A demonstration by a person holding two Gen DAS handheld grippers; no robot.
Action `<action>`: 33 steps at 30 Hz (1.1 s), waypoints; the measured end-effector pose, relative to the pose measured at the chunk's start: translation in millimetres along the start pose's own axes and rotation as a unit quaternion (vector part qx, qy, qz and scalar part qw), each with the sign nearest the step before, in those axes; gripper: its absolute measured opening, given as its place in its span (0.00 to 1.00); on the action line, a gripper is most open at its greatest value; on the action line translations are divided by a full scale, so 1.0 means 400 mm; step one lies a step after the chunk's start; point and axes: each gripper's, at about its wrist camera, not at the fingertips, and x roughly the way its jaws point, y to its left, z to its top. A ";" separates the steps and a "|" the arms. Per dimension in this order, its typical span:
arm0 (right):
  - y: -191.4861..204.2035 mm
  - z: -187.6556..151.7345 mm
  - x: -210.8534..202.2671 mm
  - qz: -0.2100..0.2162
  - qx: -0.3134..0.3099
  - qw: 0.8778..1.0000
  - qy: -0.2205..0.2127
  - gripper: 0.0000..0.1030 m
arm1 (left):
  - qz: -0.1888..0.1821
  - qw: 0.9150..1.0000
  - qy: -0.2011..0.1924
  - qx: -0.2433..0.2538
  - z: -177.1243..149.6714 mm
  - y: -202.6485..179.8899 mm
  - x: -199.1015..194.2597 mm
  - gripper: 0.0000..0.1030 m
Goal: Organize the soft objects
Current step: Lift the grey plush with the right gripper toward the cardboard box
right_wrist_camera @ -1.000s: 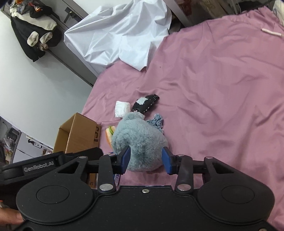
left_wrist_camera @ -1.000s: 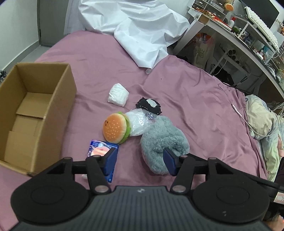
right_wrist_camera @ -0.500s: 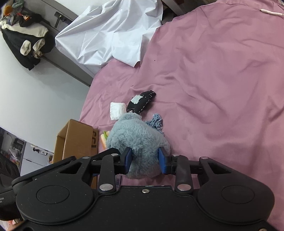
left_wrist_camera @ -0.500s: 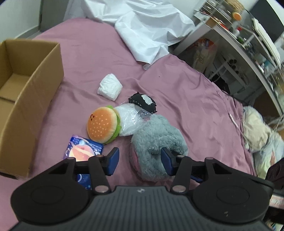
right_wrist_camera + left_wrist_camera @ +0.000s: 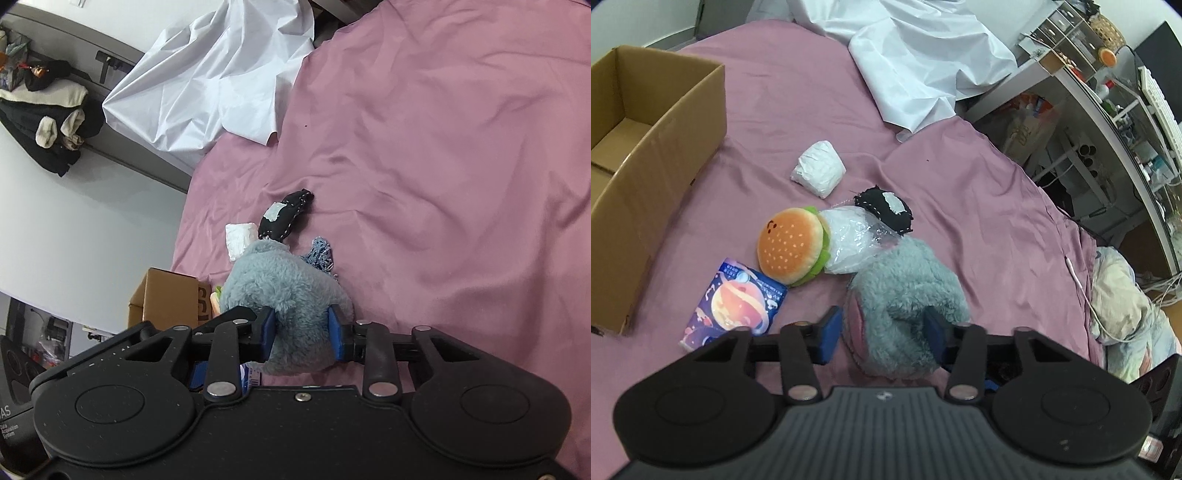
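Note:
A fluffy grey slipper (image 5: pixel 905 295) lies on the purple bedsheet, also in the right wrist view (image 5: pixel 284 291). My right gripper (image 5: pixel 301 334) is shut on the slipper's near end. My left gripper (image 5: pixel 882 330) is open, its jaws on either side of the slipper's near end. A burger plush (image 5: pixel 790 245), a clear plastic bag (image 5: pixel 855 240), a black pouch (image 5: pixel 886 212), a white packet (image 5: pixel 818 173) and a blue planet-print pack (image 5: pixel 735 304) lie close by. An open cardboard box (image 5: pixel 665 147) stands at the left.
A white sheet (image 5: pixel 923 55) is heaped at the far end of the bed. A cluttered desk (image 5: pixel 1108 92) stands to the right, with bedding (image 5: pixel 1123 295) beside the bed. Small blue cloth (image 5: pixel 319 254) lies by the slipper.
My right gripper has closed onto the grey slipper. My left gripper has moved right so its open jaws now straddle the slipper.

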 end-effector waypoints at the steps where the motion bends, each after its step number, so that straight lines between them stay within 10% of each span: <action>1: -0.001 0.000 0.000 0.001 0.001 1.000 0.000 0.27 | 0.000 1.000 0.002 -0.004 -0.002 0.001 0.003 0.29; 33: 0.156 -0.032 -0.053 0.077 -0.083 0.993 -0.025 0.14 | 0.046 0.997 -0.055 0.042 0.059 -0.004 -0.185 0.13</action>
